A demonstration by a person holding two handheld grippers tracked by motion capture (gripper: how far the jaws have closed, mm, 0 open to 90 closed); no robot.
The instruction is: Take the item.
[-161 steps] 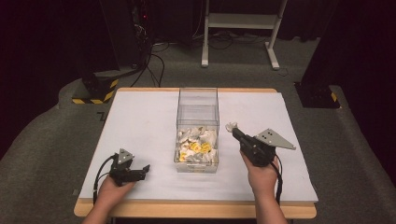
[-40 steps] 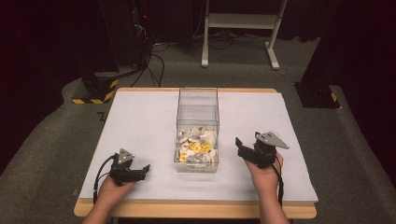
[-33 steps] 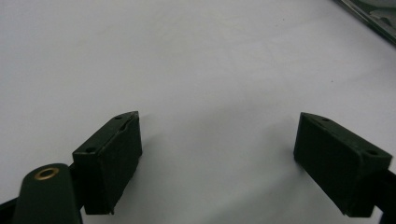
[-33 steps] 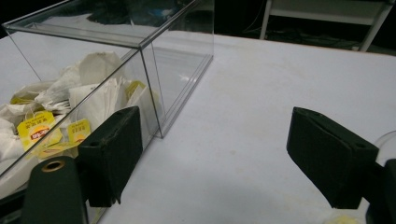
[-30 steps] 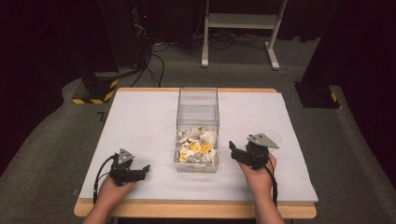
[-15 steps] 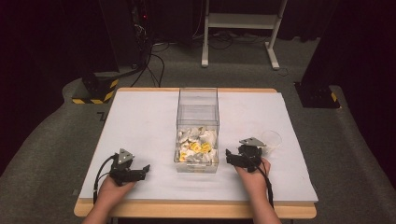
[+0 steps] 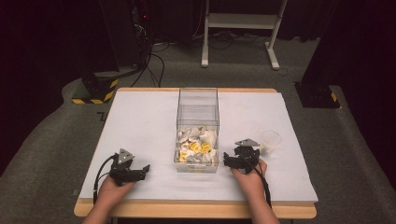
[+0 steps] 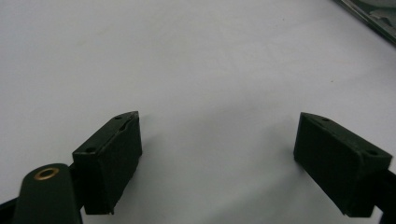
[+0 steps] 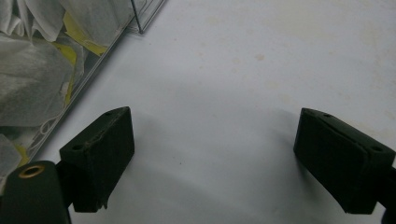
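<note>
A clear plastic box (image 7: 198, 100) stands mid-table, its near half heaped with white and yellow tea bags (image 7: 196, 144). My right gripper (image 7: 227, 160) lies low on the white table just right of the box's front corner. Its jaws have just been opening and stand wide with nothing between them. In the right gripper view the right gripper (image 9: 212, 154) frames bare table, with the box wall (image 9: 135, 18) and the tea bags (image 9: 32, 70) at the left. My left gripper (image 7: 144, 169) rests at the front left, open and empty. The left gripper (image 8: 217, 154) looks across bare table.
A small clear cup (image 7: 270, 141) stands just behind and to the right of the right gripper. The white table top (image 7: 140, 121) stretches wide on both sides of the box. The box's corner (image 8: 369, 14) shows far off in the left gripper view.
The right gripper has sunk from beside the box down to the table and drawn toward the front edge. The cup behind it has come into sight. The left gripper has stayed put.
</note>
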